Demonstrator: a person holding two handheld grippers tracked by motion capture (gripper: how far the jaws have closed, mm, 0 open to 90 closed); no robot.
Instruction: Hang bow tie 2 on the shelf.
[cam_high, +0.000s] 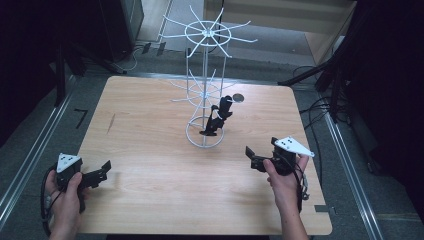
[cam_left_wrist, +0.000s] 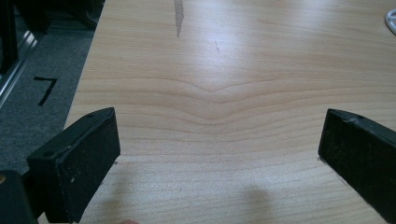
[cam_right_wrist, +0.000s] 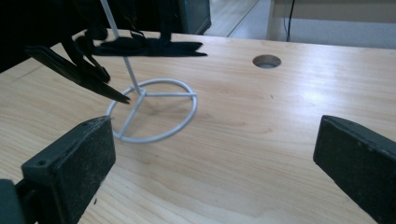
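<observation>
The right gripper (cam_high: 253, 159) has its fingers (cam_right_wrist: 70, 168) spread wide with nothing between them, aimed at the white wire rack (cam_high: 205, 90) just ahead, probably ready to reach for the black socks (cam_high: 217, 117) draped low on it. The left gripper (cam_high: 102, 169) rests wide open and empty over bare table (cam_left_wrist: 224, 70), well away from the rack, likely waiting its turn.

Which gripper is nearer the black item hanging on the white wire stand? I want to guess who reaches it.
Right. The right gripper sits just off the black item; the left gripper lies far off at the table's near left corner.
</observation>
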